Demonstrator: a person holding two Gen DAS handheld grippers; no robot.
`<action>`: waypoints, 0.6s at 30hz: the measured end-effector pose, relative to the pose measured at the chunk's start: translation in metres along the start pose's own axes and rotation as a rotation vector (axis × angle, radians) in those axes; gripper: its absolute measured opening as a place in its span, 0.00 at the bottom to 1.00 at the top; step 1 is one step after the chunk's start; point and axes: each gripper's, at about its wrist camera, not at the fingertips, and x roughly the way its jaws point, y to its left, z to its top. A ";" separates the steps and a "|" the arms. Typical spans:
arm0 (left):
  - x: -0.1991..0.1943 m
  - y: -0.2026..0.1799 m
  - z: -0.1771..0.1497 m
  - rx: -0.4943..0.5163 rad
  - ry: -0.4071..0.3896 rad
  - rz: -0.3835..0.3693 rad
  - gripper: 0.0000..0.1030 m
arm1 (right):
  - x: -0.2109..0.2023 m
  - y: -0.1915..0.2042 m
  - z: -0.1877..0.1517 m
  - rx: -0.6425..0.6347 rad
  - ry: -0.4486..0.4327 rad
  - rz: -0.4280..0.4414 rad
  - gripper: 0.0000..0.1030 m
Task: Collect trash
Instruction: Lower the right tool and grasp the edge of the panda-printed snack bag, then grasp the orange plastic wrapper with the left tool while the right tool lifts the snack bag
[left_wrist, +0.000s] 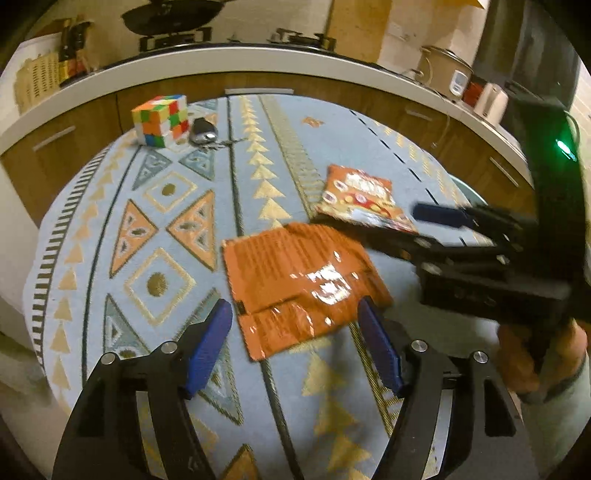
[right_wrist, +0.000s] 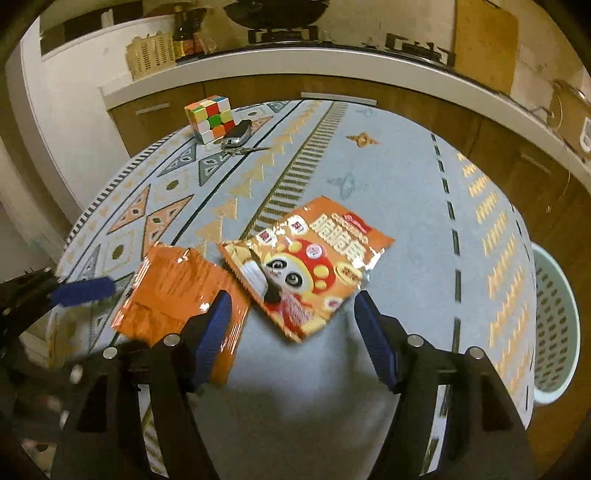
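Observation:
Two snack wrappers lie on the patterned tablecloth (left_wrist: 110, 236). A plain orange wrapper (left_wrist: 295, 280) lies flat between the fingers of my left gripper (left_wrist: 295, 317), which is open and just above it. A panda-printed wrapper (right_wrist: 306, 266) lies to its right, and my right gripper (right_wrist: 291, 310) is open over its near edge. The panda wrapper also shows in the left wrist view (left_wrist: 362, 199), with the right gripper (left_wrist: 436, 218) beside it. The orange wrapper also shows in the right wrist view (right_wrist: 177, 295). A pale green basket (right_wrist: 554, 325) stands past the table's right edge.
A Rubik's cube (left_wrist: 160, 120) and a car key (left_wrist: 203, 131) with a key ring sit at the table's far left. Behind the table runs a kitchen counter (left_wrist: 258, 62) with wooden cabinets, a stove, a wok and a rice cooker (left_wrist: 447, 72).

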 end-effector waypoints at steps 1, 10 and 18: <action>0.000 -0.002 -0.001 0.005 0.002 0.004 0.67 | 0.003 0.002 0.001 -0.014 0.004 -0.011 0.63; 0.013 -0.015 -0.003 0.055 0.056 0.033 0.75 | 0.017 -0.005 0.016 -0.007 0.008 0.016 0.15; 0.024 -0.024 0.004 0.072 0.061 0.050 0.81 | 0.012 -0.025 0.014 0.089 -0.019 0.101 0.14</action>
